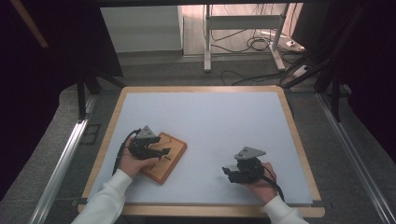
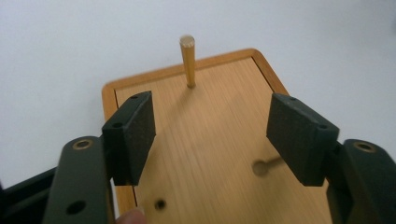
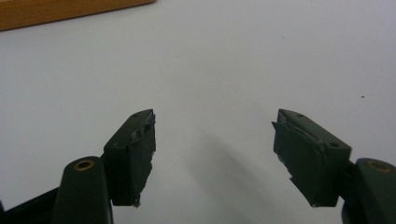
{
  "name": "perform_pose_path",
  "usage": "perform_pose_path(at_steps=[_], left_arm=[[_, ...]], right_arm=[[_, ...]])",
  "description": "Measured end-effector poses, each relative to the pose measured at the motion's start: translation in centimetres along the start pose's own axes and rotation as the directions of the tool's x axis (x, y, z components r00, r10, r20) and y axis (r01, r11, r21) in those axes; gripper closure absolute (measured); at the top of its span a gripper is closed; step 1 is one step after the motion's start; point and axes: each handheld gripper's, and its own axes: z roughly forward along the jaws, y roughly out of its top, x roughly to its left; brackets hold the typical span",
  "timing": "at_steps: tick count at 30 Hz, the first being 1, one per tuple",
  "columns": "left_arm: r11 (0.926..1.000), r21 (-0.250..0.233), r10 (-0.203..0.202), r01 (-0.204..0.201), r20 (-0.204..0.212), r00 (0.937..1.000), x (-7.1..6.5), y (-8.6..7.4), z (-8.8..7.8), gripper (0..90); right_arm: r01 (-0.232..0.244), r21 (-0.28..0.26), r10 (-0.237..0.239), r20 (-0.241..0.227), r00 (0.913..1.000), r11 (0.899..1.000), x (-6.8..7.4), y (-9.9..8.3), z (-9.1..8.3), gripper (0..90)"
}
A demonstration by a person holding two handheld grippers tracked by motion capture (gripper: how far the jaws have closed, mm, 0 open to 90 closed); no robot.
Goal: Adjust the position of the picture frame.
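A small wooden board (image 1: 173, 148) with an orange rim lies at the table's front left. My left gripper (image 1: 162, 152) hovers over it, open and holding nothing. In the left gripper view the open gripper (image 2: 211, 112) frames the board (image 2: 210, 140). A thin wooden peg (image 2: 188, 60) stands upright near the board's far edge, beyond the fingertips. A second peg (image 2: 261, 167) is seen almost end-on by the right pad, and an empty hole (image 2: 160, 204) lies near the left one. My right gripper (image 1: 228, 171) rests open and empty at the front right (image 3: 213, 116), over bare white surface.
The white tabletop (image 1: 210, 121) has a wooden frame (image 1: 201, 88) around it. The board's edge (image 3: 70, 11) shows at the top left of the right gripper view. Metal rails, a stand's legs and cables (image 1: 252, 44) lie on the floor beyond the table.
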Motion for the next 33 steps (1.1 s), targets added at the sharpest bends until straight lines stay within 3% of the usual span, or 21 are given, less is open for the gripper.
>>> perform_pose_path(at_steps=[3, 10, 15, 23, 25, 33], left_arm=[[1.0000, -0.005, 0.003, -0.003, 0.018, 0.9998, 0.4, 0.5, 0.7, 37.8], [0.9994, -0.001, 0.035, -0.035, 0.016, 0.9993, 0.5, 1.1, 1.8, 47.1], [0.9997, -0.006, 0.025, -0.025, 0.018, 0.9995, 0.8, 1.3, 2.4, 54.5], [0.9996, -0.023, 0.019, -0.019, 0.005, 0.9998, 1.1, 1.4, 2.9, 74.0], [0.9995, -0.026, 0.018, -0.018, 0.002, 0.9998, 1.1, 1.4, 3.0, 83.4], [0.9999, -0.013, -0.005, 0.005, -0.004, 1.0000, 0.7, 1.7, 2.9, 85.0]], right_arm=[[-0.004, -0.003, 0.004, 0.002, 1.0000, 1.000, -0.1, 0.0, -0.1, 29.9], [-0.003, -0.001, 0.003, 0.003, 1.0000, 1.000, -0.2, -0.1, -0.1, 29.8], [-0.005, -0.001, 0.005, 0.003, 1.0000, 1.000, -0.2, -0.2, -0.1, 29.7], [-0.004, 0.004, 0.004, 0.004, 1.0000, 1.000, -0.2, -0.2, -0.1, 29.6], [-0.004, 0.006, 0.004, 0.004, 1.0000, 1.000, -0.2, -0.2, 0.0, 29.5], [-0.005, 0.009, 0.005, 0.002, 1.0000, 1.000, -0.3, -0.3, 0.1, 29.5]])
